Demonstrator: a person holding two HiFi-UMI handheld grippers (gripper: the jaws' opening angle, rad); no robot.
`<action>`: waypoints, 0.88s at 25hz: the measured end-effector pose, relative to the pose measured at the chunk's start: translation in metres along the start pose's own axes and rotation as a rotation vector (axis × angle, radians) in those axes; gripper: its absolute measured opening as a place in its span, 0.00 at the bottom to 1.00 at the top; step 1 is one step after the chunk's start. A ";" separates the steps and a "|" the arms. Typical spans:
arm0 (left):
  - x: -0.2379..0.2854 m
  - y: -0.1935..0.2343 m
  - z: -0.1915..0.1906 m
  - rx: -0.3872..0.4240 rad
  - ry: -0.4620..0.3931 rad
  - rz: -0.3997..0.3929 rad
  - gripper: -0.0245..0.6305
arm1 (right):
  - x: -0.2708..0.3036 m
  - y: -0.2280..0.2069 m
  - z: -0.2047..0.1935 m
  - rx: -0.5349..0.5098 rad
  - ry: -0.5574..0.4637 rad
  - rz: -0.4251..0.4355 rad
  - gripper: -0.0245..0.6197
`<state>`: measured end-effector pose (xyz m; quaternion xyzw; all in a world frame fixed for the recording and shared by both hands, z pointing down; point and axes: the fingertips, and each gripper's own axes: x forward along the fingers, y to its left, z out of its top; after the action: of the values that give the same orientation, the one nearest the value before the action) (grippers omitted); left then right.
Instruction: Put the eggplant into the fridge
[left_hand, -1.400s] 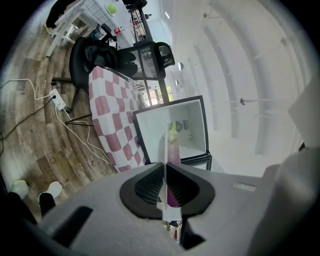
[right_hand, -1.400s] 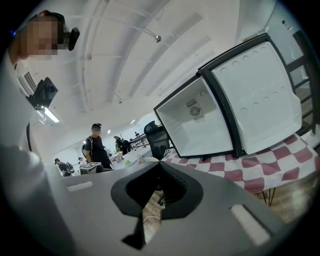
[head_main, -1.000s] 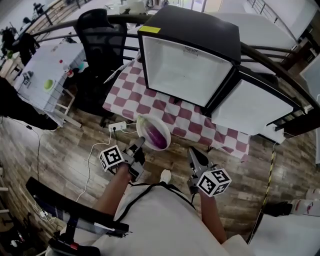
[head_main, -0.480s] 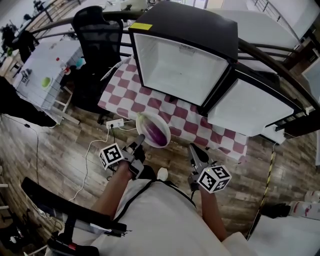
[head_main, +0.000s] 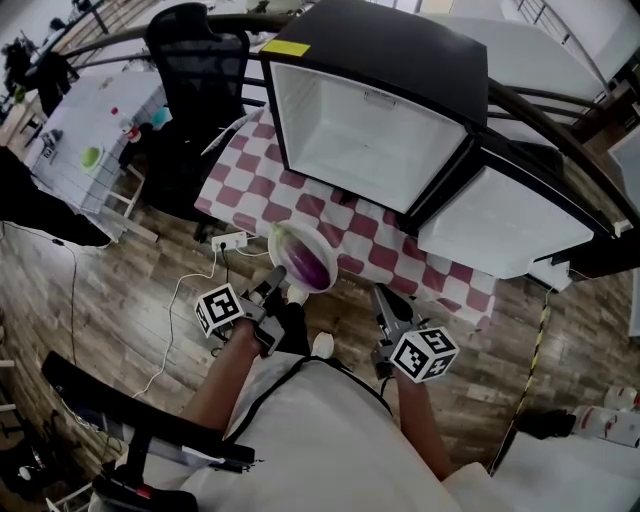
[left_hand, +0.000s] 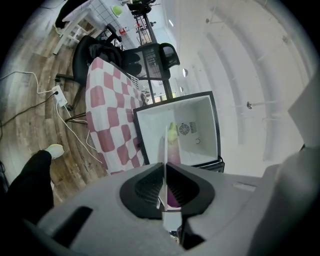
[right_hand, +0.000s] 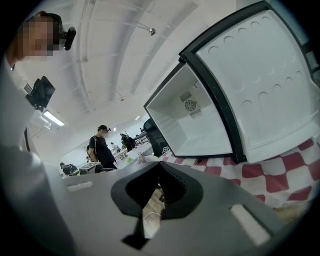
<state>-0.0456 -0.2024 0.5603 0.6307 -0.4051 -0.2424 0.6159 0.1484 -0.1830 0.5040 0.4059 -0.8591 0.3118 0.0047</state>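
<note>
The left tongs (head_main: 282, 275) clamp the rim of the round white plate (head_main: 290, 260) to carry its purple eggplant (head_main: 315, 268) level toward the far open black fridge (head_main: 385, 45); the right tongs (head_main: 383, 296) are together, empty.

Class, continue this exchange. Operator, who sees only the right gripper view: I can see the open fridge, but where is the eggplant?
Observer: The eggplant lies on a white plate, short of the fridge.
Operator: What holds that plate?
Observer: The left gripper, shut on its rim.
Operator: Is it aimed right?
Observer: In the left gripper view, the fridge's open compartment stands straight beyond the plate.
</note>
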 end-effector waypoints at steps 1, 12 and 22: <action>0.003 0.001 0.003 -0.002 0.000 0.002 0.07 | 0.003 -0.001 0.001 0.001 0.000 -0.002 0.05; 0.074 -0.005 0.043 0.015 0.083 -0.014 0.07 | 0.054 -0.029 0.037 0.001 -0.027 -0.054 0.05; 0.143 0.001 0.081 0.049 0.156 -0.018 0.07 | 0.108 -0.053 0.063 -0.022 -0.020 -0.098 0.05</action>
<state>-0.0318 -0.3650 0.5788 0.6661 -0.3559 -0.1882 0.6278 0.1280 -0.3174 0.5098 0.4506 -0.8415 0.2977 0.0157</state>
